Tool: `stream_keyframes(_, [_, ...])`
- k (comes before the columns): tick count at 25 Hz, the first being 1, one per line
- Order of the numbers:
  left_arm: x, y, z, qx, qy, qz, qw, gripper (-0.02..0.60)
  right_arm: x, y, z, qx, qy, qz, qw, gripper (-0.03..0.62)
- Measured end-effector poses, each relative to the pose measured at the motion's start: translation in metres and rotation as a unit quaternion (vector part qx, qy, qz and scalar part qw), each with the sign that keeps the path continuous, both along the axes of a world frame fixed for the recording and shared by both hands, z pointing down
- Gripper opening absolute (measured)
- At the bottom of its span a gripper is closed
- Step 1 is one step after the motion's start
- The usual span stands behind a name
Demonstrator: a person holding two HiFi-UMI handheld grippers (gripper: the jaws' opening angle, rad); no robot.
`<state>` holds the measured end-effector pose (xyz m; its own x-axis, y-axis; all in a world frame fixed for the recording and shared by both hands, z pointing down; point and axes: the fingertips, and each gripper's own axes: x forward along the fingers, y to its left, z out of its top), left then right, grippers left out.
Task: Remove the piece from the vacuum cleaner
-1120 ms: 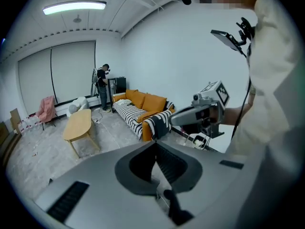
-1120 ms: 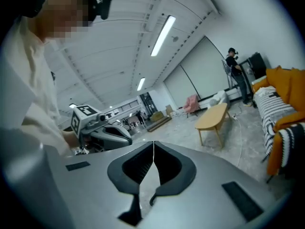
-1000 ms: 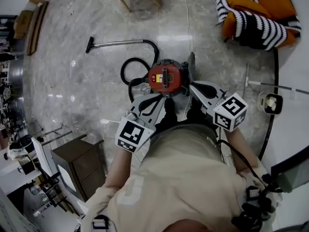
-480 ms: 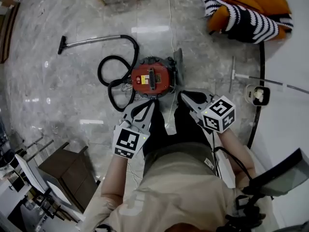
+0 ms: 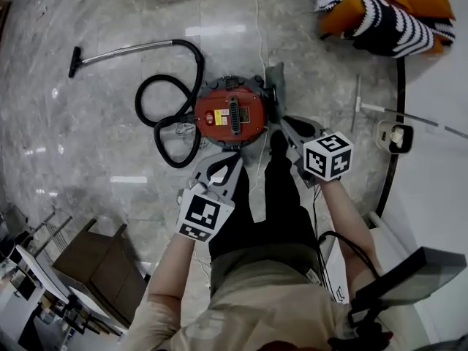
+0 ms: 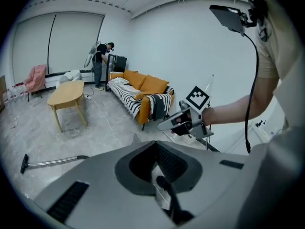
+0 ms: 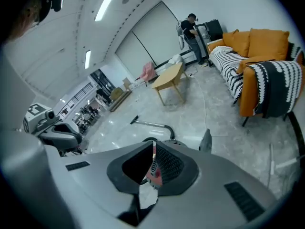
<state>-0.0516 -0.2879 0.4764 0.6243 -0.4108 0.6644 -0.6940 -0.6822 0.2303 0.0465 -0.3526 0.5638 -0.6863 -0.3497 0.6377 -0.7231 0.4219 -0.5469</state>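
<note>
In the head view the red vacuum cleaner [image 5: 232, 115] sits on the marble floor [image 5: 95, 145]. Its black hose [image 5: 164, 119] loops to the left, and a grey piece [image 5: 276, 79] stands at its right edge. Its yellow label is too small to read. Both grippers are lower and nearer to it than a second ago: the left gripper [image 5: 234, 157] just short of it, the right gripper [image 5: 285, 121] beside its rim. The left gripper view shows jaws together and empty, with a wooden table [image 6: 66, 93] far off. The right gripper view shows jaws closed on nothing, the red body just beyond them.
</note>
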Motion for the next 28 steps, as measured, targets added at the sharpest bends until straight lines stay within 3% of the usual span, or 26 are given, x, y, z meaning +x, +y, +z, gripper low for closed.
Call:
stream_keyframes(5, [-0.002,0.003,0.037,-0.012,0.008,0.007,0.9999,0.005,0.008,0.000,0.059,-0.020,0.049,0.027,0.998,0.005])
stream_keyframes(9, [-0.003,0.008,0.063,-0.022,0.015,0.006,0.9996,0.003,0.009,0.003,0.101,-0.072,0.041,0.031,0.996,0.005])
stream_keyframes(13, [-0.001,0.014,0.088,-0.032,0.018,0.010,0.9993,0.005,0.020,-0.008,0.140,-0.075,0.094,0.032,0.992,0.010])
stream_keyframes(15, [0.001,0.017,0.099,-0.036,0.021,0.013,0.9990,0.005,0.023,-0.015,0.160,-0.091,0.099,0.050,0.990,0.185])
stream_keyframes(17, [0.003,0.021,0.108,-0.041,0.020,0.017,0.9988,0.005,0.025,-0.023,0.174,-0.102,0.095,0.065,0.988,0.246])
stream_keyframes(22, [0.001,0.030,0.128,-0.056,0.016,0.013,0.9982,0.005,0.033,-0.037,0.208,-0.101,0.122,0.071,0.985,0.272])
stream_keyframes(28, [0.008,0.032,0.147,-0.067,0.015,0.020,0.9975,0.005,0.042,-0.041,0.252,-0.108,0.173,0.038,0.978,0.272])
